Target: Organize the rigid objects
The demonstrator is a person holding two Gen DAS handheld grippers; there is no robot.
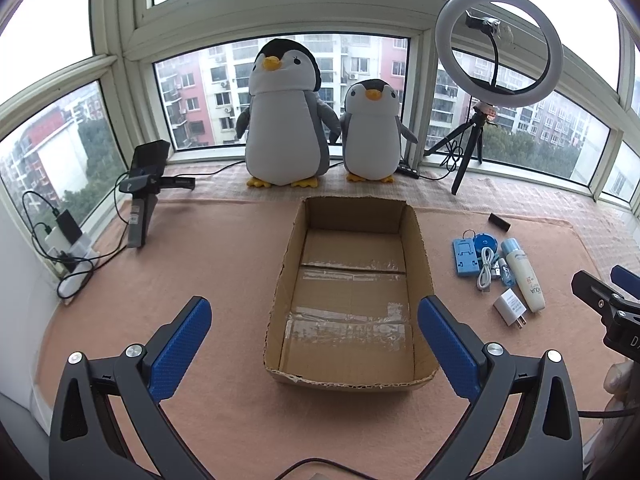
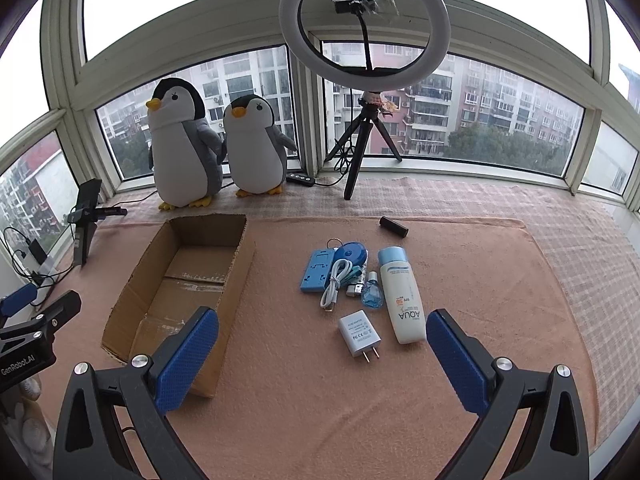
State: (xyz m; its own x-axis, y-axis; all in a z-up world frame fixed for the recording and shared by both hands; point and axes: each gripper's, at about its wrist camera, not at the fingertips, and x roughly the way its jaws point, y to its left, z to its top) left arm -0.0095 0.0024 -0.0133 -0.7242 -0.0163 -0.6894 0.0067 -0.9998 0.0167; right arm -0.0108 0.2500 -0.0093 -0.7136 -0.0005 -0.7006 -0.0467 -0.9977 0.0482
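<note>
An empty cardboard box [image 1: 418, 240] [image 2: 132, 280] lies open on the pink mat. To its right sits a cluster: a white plug adapter [image 2: 359, 334] [image 1: 510, 307], a white AQUA bottle [image 2: 402, 296] [image 1: 524, 274], a blue stand [image 2: 315, 271] [image 1: 465, 258], a white cable [image 2: 334, 282] [image 1: 485, 268], a round blue case [image 2: 352, 254], a small blue bottle [image 2: 372, 294] and a black tube [image 2: 394, 227] [image 1: 500, 222]. My left gripper [image 1: 314, 344] hangs open over the box's near end. My right gripper [image 2: 322, 354] is open just short of the adapter.
Two plush penguins [image 1: 288, 116] [image 2: 182, 144] stand at the window behind the box. A ring light on a tripod [image 2: 364, 40] [image 1: 498, 40] stands at the back right. A phone holder [image 1: 146, 188], chargers and cables [image 1: 68, 248] occupy the left edge.
</note>
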